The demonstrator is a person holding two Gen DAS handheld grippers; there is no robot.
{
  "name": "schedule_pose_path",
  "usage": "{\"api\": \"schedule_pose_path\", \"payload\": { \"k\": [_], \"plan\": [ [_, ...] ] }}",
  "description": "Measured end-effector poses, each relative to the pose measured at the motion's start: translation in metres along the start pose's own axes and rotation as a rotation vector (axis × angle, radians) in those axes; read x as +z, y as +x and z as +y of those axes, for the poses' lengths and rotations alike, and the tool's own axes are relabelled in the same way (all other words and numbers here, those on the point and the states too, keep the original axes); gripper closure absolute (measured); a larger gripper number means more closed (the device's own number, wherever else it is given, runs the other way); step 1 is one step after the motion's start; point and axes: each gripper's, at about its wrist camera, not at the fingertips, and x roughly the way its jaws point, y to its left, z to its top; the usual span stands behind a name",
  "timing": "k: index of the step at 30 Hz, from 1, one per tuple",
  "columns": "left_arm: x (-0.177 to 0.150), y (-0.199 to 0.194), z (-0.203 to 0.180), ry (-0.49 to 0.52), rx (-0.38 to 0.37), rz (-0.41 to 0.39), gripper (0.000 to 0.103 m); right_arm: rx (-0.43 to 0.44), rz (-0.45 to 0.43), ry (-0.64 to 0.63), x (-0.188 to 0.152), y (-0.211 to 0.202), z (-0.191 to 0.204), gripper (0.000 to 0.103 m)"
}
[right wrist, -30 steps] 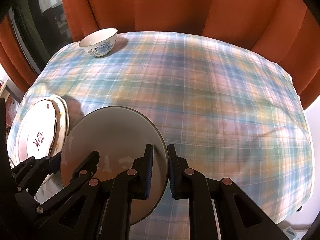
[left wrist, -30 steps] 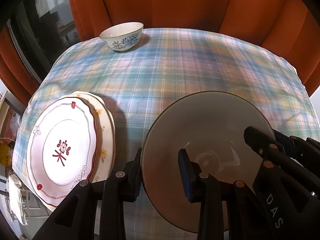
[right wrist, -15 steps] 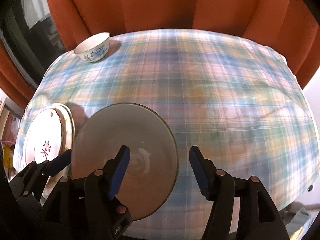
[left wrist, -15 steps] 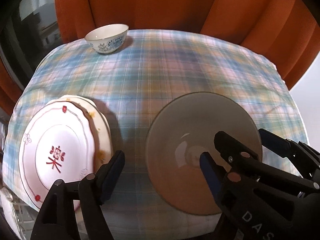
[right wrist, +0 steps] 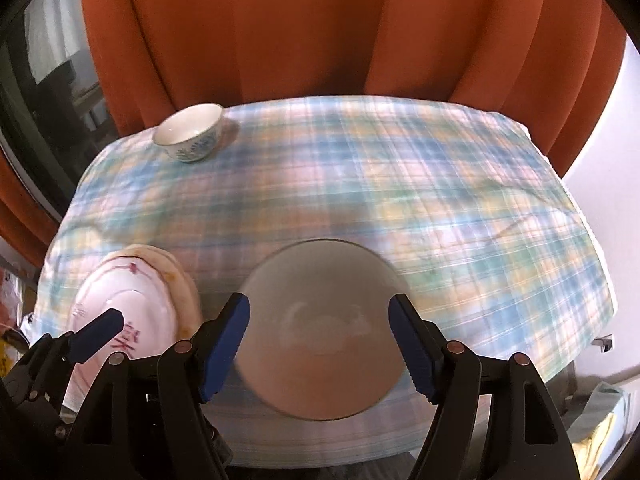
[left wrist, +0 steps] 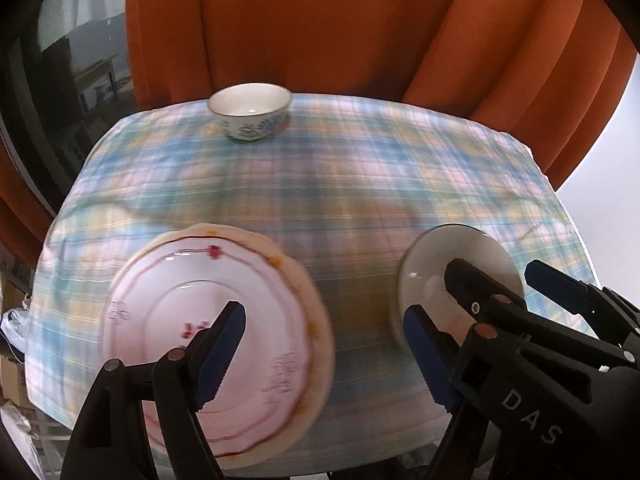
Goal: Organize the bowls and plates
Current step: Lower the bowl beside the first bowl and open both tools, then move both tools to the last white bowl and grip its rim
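Grey plate (right wrist: 320, 320) lies flat — round, axisless.

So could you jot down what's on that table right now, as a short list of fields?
surface: checked tablecloth
grey plate: flat on the cloth, near edge, nothing gripping it
patterned plates: stack of two, beside the grey plate
small bowl: upright, far edge, by the orange curtain
left gripper: fingers opening, empty
right gripper: fingers opening, above the grey plate, empty

The plaid tablecloth (right wrist: 400, 184) lay bare across the frame's middle and right. Obstacles: a small blue-patterned white bowl (right wrist: 190, 133) upper left, stacked scalloped plates (right wrist: 132, 304) lower left, a grey round plate (right wrist: 324, 332) bottom centre.
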Motion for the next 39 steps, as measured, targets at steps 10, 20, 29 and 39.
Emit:
{"api": "schedule_pose_path", "payload": {
  "k": [10,20,29,39],
  "plan": [
    [-0.003,-0.020,0.062,0.023,0.032,-0.019,0.020,0.027,-0.015,0.013,-0.009,-0.011,0.068,0.028],
    [0.024,-0.022,0.101,0.003,0.087,-0.050,0.020,0.037,-0.038,0.006,0.012,-0.011,0.119,0.028],
    [0.059,-0.001,0.111,-0.028,0.111,-0.044,0.020,0.040,-0.044,-0.007,0.047,0.008,0.131,0.028],
    [0.113,0.030,0.106,-0.075,0.143,-0.043,0.023,0.090,-0.036,-0.003,0.101,0.044,0.122,0.028]
  ]
}}
